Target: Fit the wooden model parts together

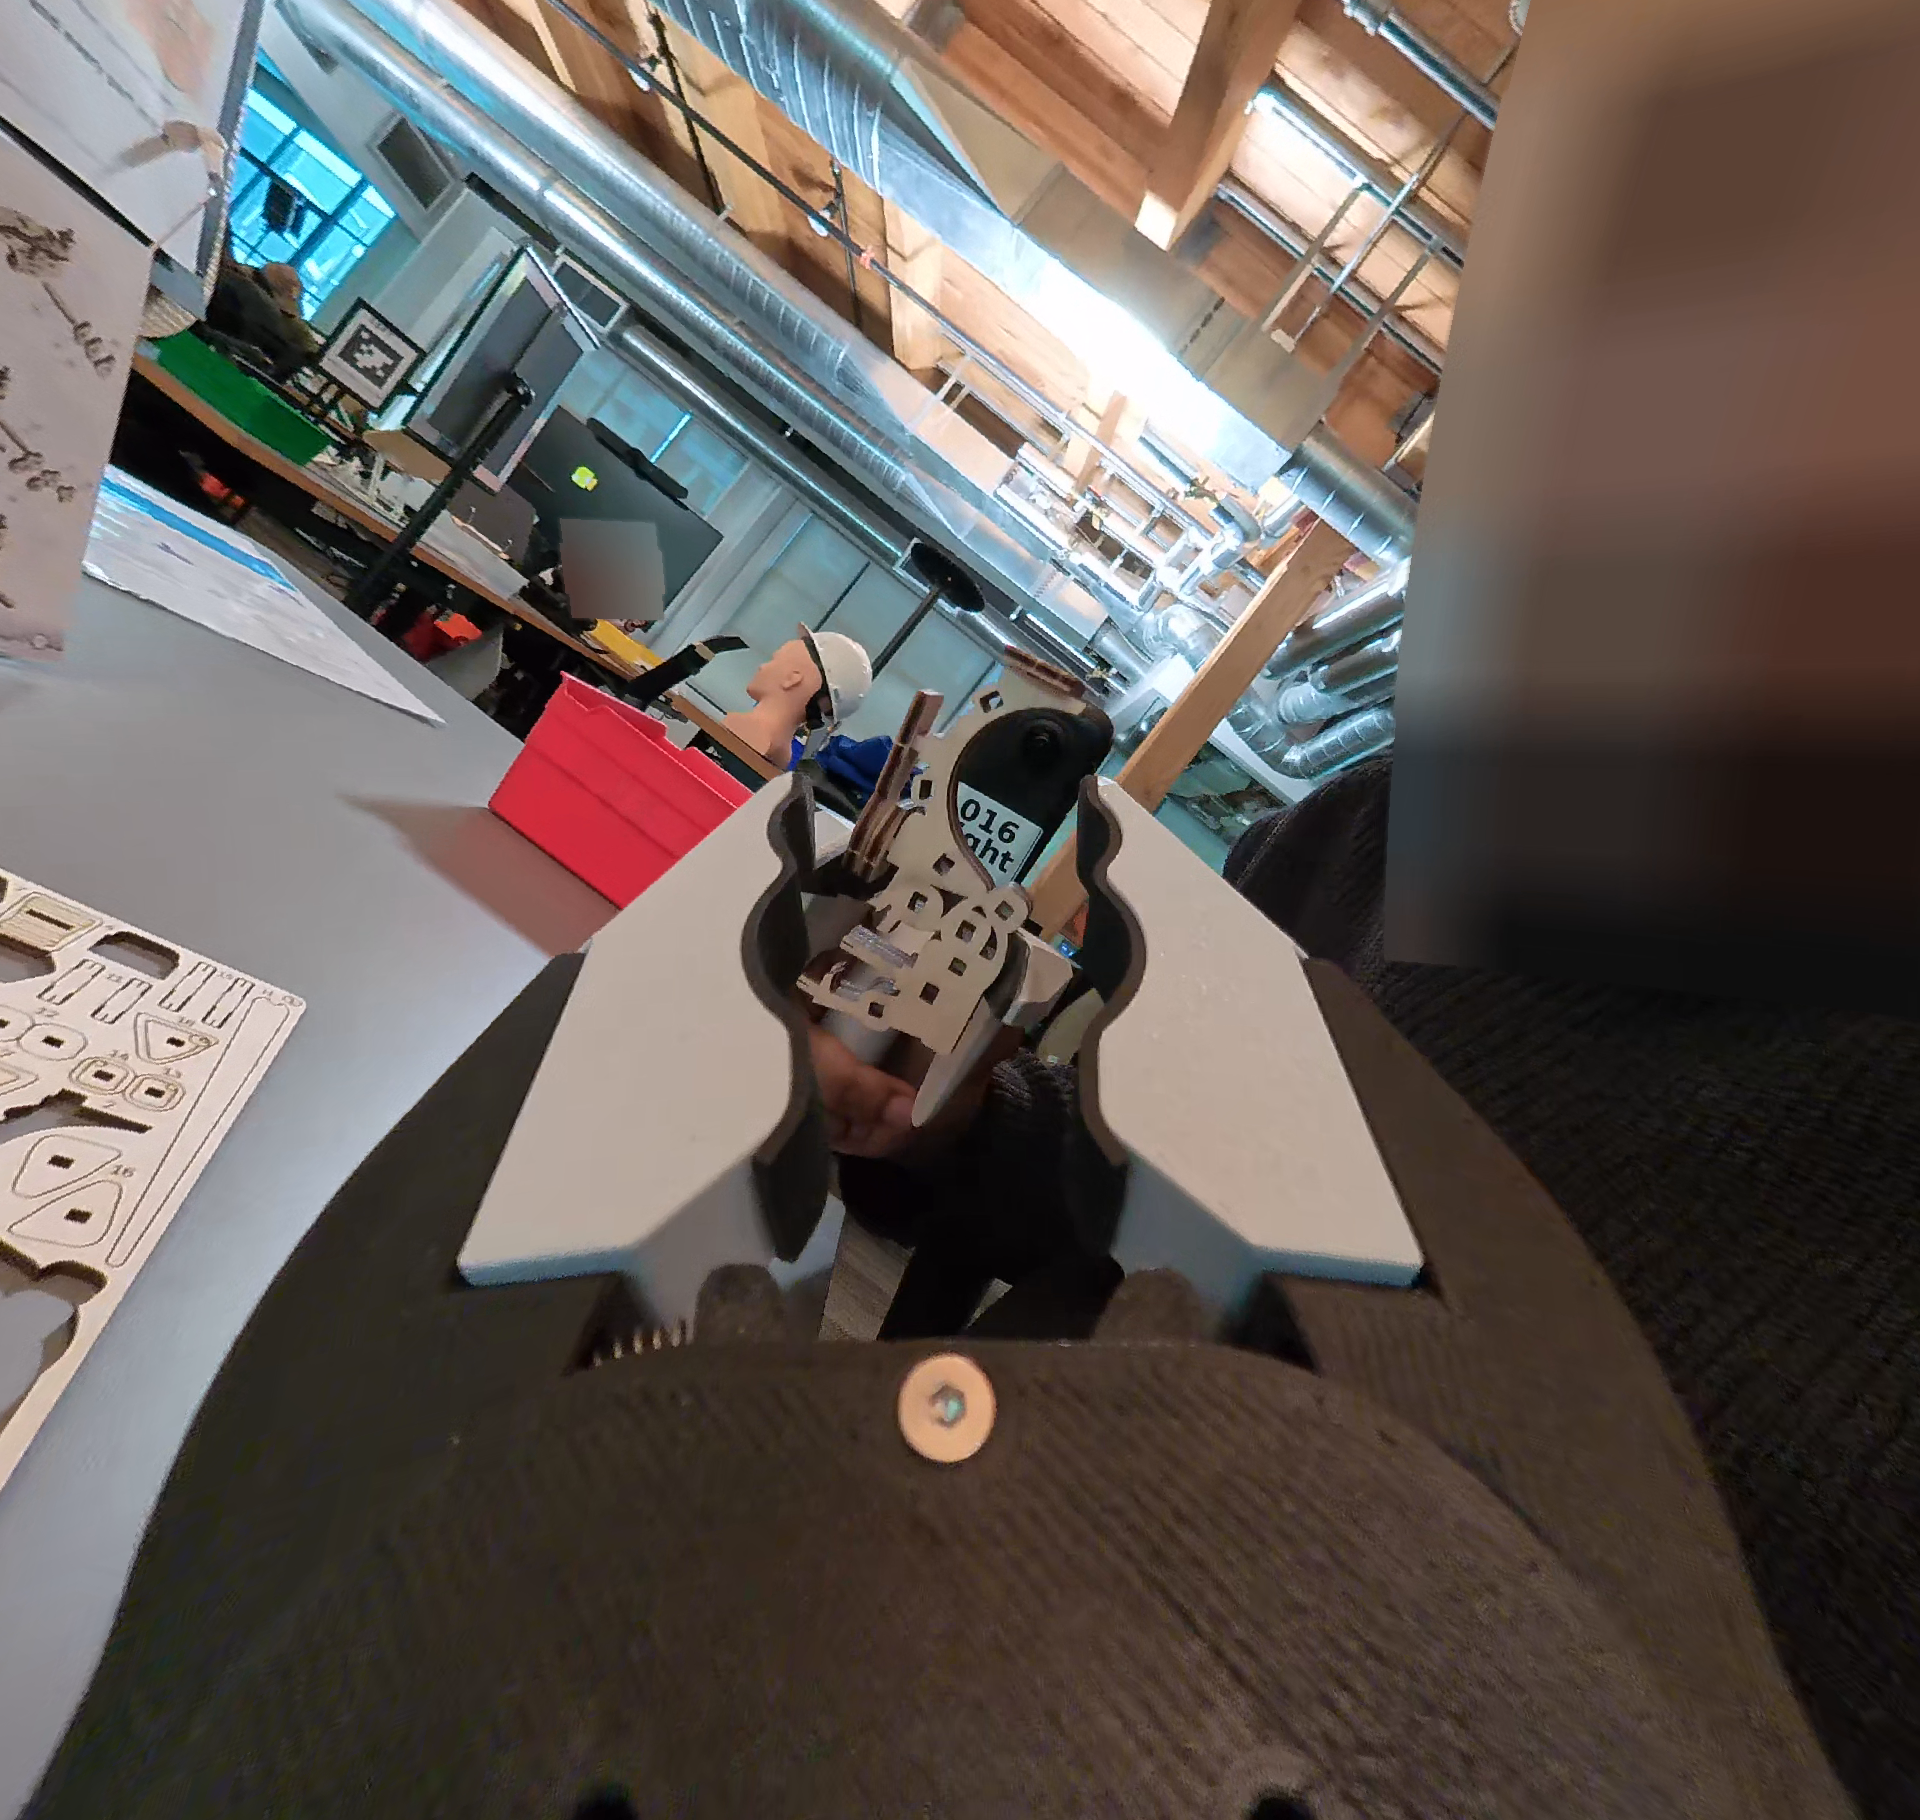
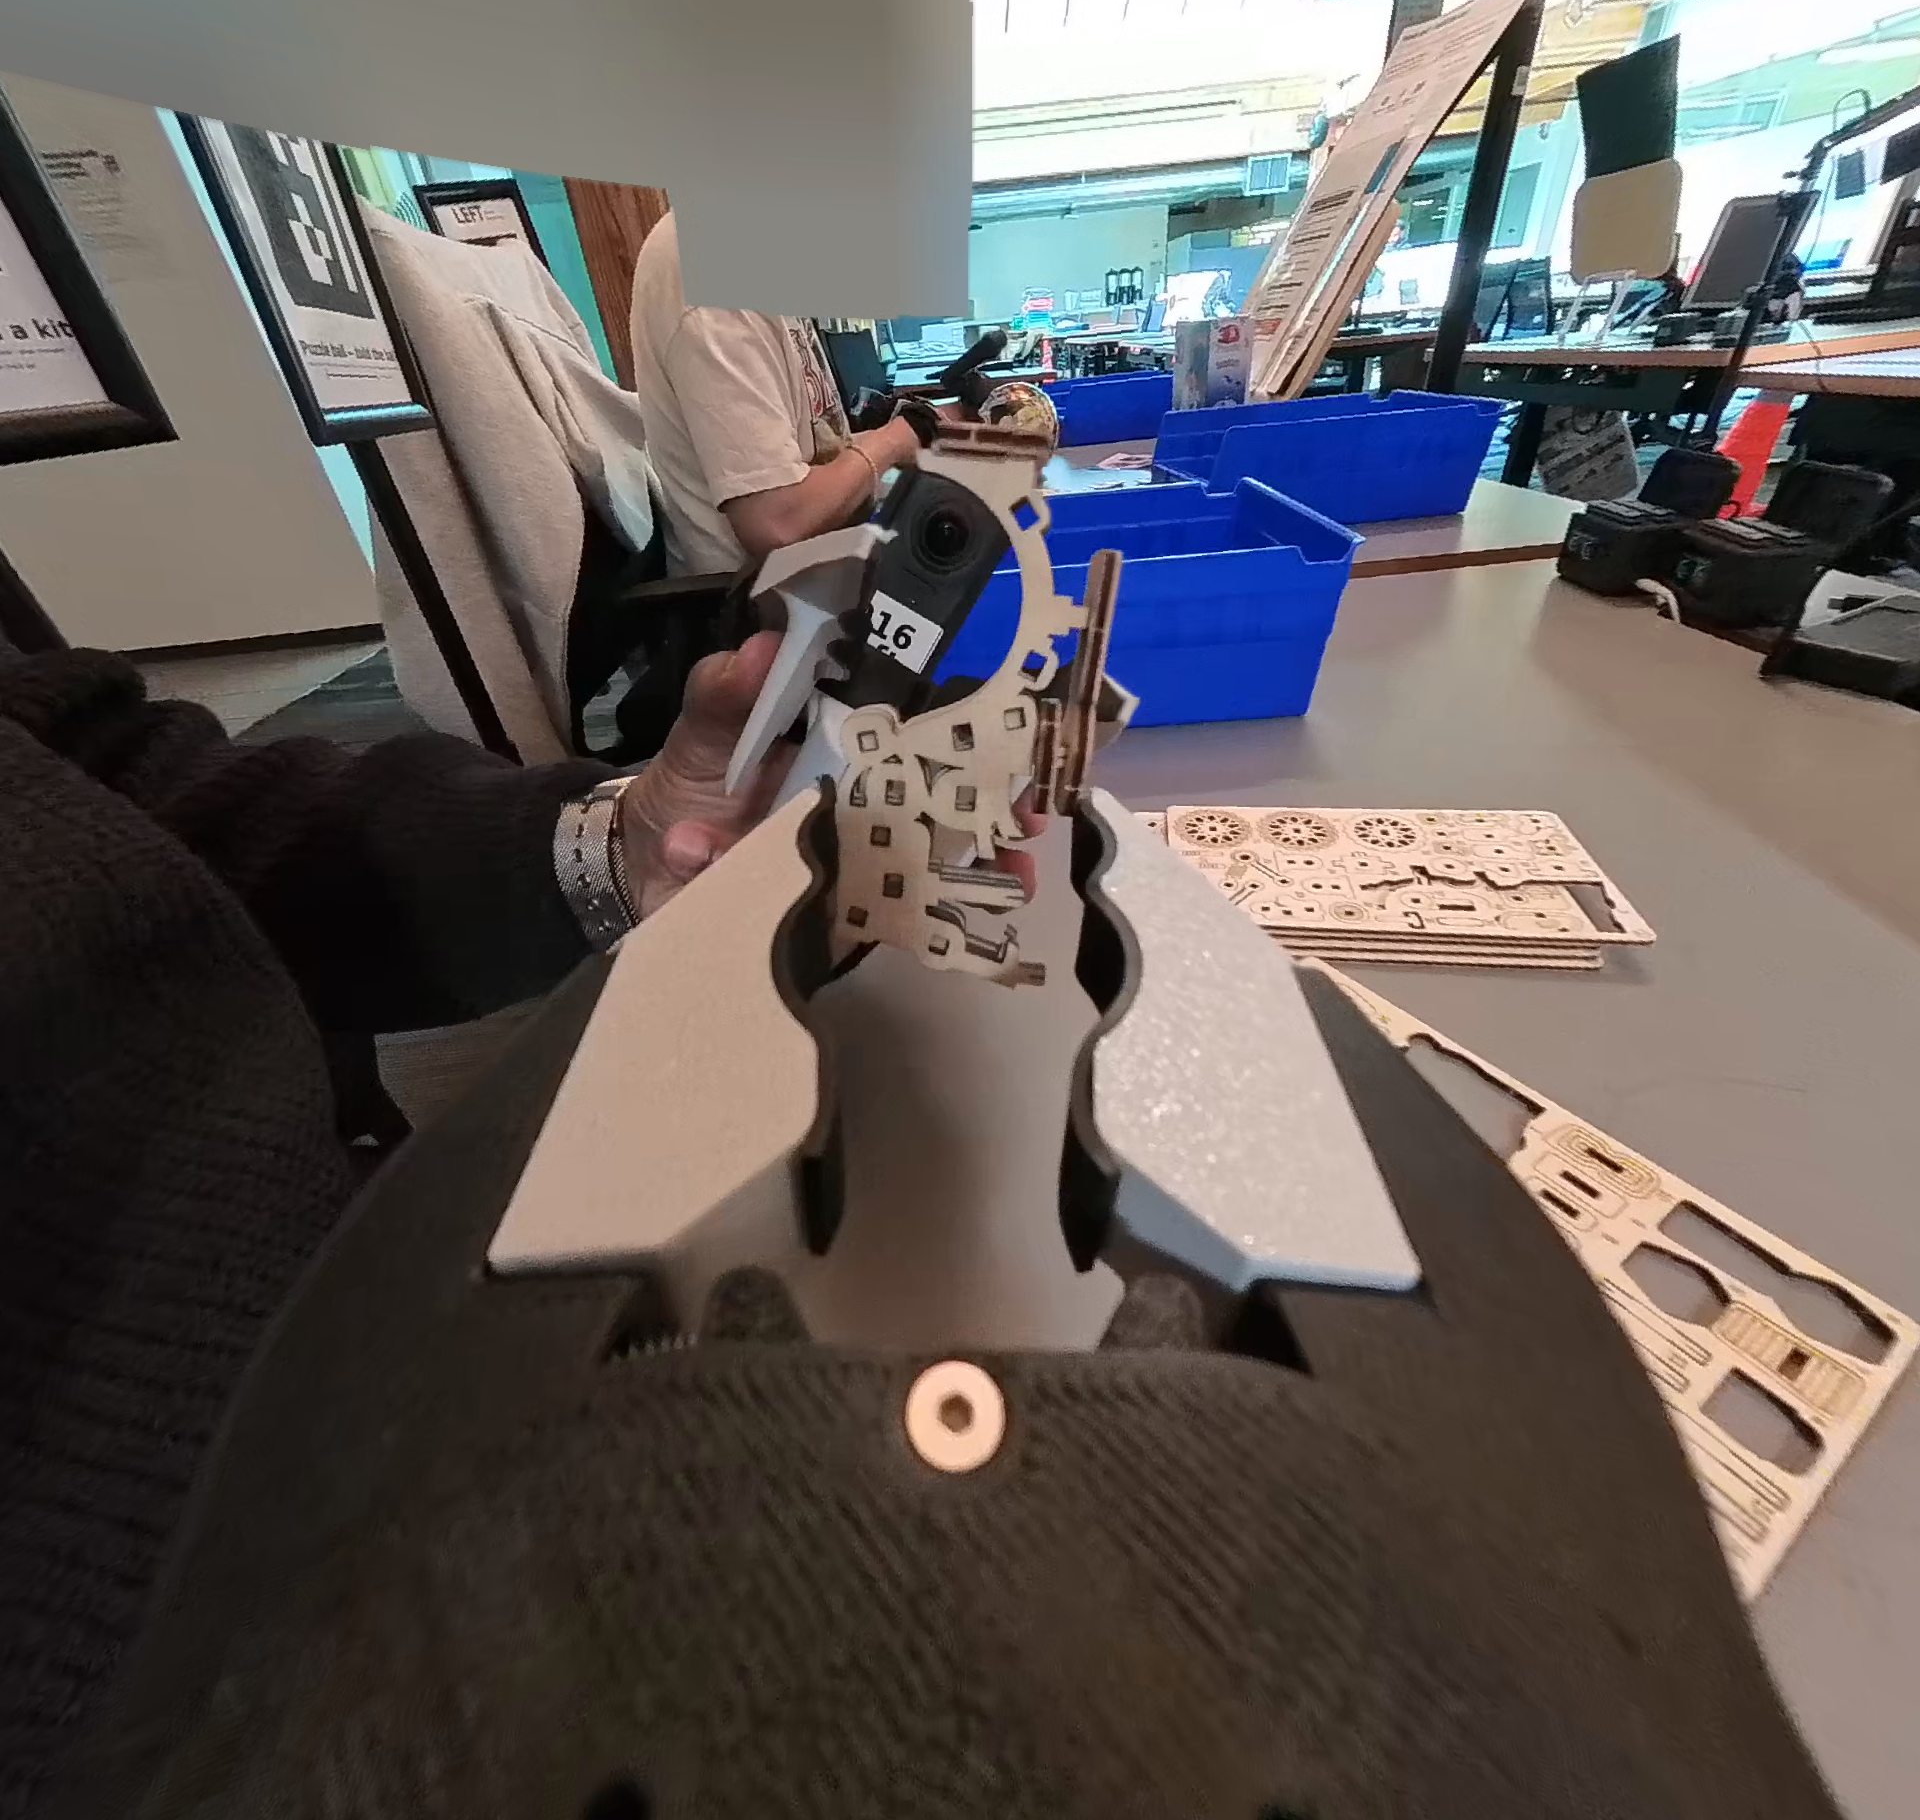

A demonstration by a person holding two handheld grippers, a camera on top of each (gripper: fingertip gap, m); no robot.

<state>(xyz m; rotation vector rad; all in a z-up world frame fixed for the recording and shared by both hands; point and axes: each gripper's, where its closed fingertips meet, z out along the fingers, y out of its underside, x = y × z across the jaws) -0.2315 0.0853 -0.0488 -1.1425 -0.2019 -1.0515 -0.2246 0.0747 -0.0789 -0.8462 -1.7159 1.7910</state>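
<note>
- the wooden model part, a flat fretted plate with a small slotted piece standing on its edge, hangs in the air between our two grippers.
- beside the plate, our right gripper gapes, gripping nothing.
- across the plate, we cannot tell what our left gripper grasps.
- below the plate lie uncut sheets; a skewed push could snap its thin tabs.

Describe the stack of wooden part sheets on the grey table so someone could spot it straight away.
Start at the grey table and its nearest blue bin. Just in front lies the stack of wooden part sheets. Unlike the single, mostly emptied sheet beside the right gripper, it is several layers deep, with gear rings uncut.
</note>
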